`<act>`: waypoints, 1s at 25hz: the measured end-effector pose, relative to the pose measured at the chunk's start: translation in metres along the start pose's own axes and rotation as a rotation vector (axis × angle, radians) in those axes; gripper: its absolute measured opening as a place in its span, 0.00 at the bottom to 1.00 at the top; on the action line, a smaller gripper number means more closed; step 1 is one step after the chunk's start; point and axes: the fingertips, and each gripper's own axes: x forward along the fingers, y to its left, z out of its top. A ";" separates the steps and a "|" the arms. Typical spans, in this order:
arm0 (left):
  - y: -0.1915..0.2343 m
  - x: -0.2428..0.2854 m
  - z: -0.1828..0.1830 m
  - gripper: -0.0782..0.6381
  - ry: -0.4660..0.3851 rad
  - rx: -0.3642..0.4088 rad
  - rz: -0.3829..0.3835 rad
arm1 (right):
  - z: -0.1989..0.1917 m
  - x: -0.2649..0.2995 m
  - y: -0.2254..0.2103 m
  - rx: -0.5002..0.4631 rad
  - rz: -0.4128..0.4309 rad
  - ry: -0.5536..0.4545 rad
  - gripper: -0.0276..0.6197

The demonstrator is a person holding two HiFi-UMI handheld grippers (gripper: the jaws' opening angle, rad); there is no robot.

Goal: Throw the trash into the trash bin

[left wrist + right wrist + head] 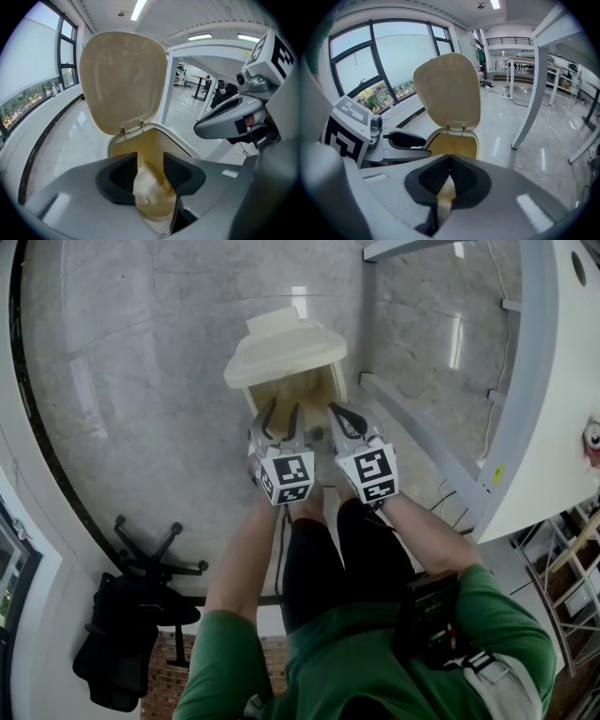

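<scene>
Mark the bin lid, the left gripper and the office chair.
bin lid [286,345]: head view, middle of the raised lid.
left gripper [284,411]: head view, midway between its open fingers.
office chair [112,652]: head view, the dark bulk of the chair at lower left.

Glossy grey marble-pattern tile floor [141,381], ceiling lights reflected in it. Cream plastic trash bin [286,348] stands on floor, hinged lid raised. Black wheeled office chair [141,615] on floor, lower left of head view. White bench [553,427] at right, frame legs on floor; thin cables [450,502] trail beside them.
</scene>
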 end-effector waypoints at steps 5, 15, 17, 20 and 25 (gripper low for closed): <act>0.008 -0.028 0.026 0.24 -0.043 -0.003 0.035 | 0.024 -0.018 0.006 -0.019 0.004 -0.022 0.05; 0.027 -0.094 0.095 0.12 -0.146 -0.007 0.085 | 0.093 -0.064 0.021 -0.081 0.019 -0.106 0.05; 0.032 -0.110 0.111 0.12 -0.174 -0.011 0.097 | 0.107 -0.077 0.023 -0.085 0.016 -0.122 0.05; 0.037 -0.133 0.129 0.12 -0.204 -0.020 0.115 | 0.125 -0.095 0.028 -0.091 0.012 -0.146 0.05; 0.042 -0.176 0.155 0.12 -0.250 -0.042 0.127 | 0.156 -0.131 0.043 -0.118 0.015 -0.186 0.05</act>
